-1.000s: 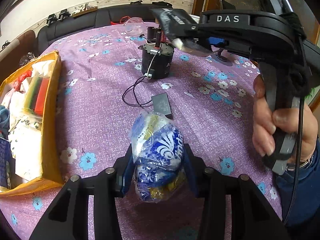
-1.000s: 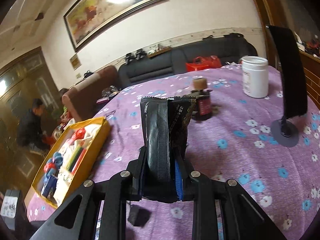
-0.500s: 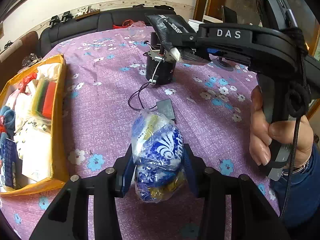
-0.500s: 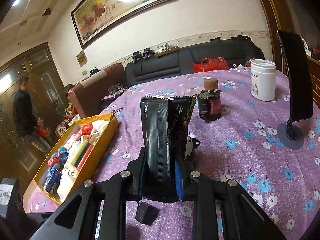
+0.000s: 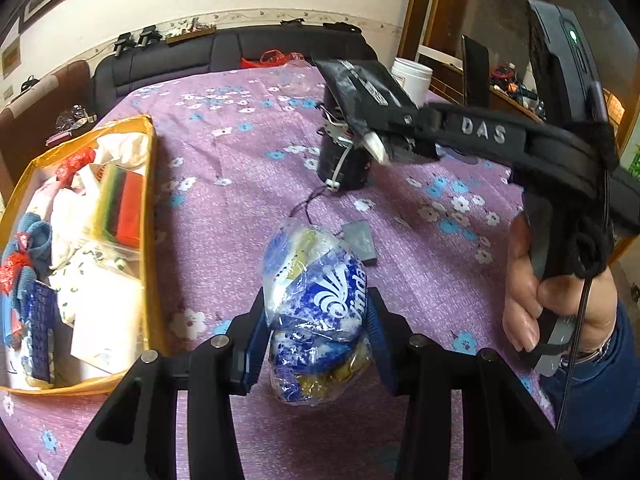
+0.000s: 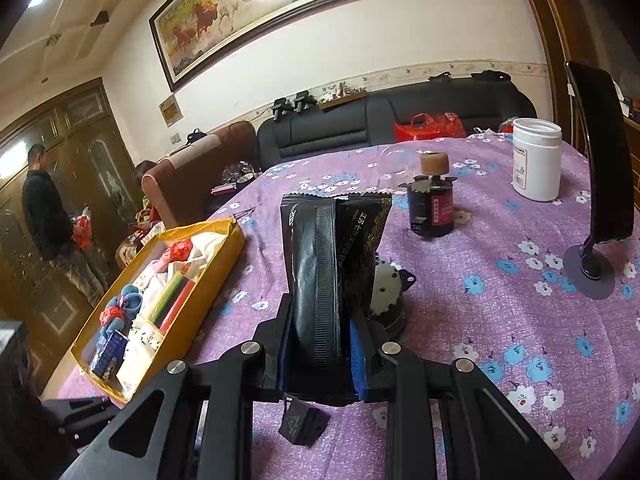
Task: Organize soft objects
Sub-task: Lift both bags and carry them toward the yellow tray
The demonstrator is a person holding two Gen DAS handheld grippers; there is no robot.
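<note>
On purple cloth: yellow box (image 5: 150, 216) holds soft items | left gripper (image 5: 318, 334) clamps blue bag (image 5: 316, 300) | right gripper (image 6: 320, 344) clamps black pouch (image 6: 324, 264)

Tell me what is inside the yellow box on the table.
The yellow box holds soft goods: a blue knit piece with red ties, white cloth, a rainbow-striped pack, a dotted white bag and a blue packet. Whatever lies beneath them is covered.

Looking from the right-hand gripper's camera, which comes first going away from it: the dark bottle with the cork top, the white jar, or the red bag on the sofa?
1. Dark bottle, mid-table, ahead-right.
2. White jar, far right of the table.
3. Red bag, on the sofa beyond.
</note>
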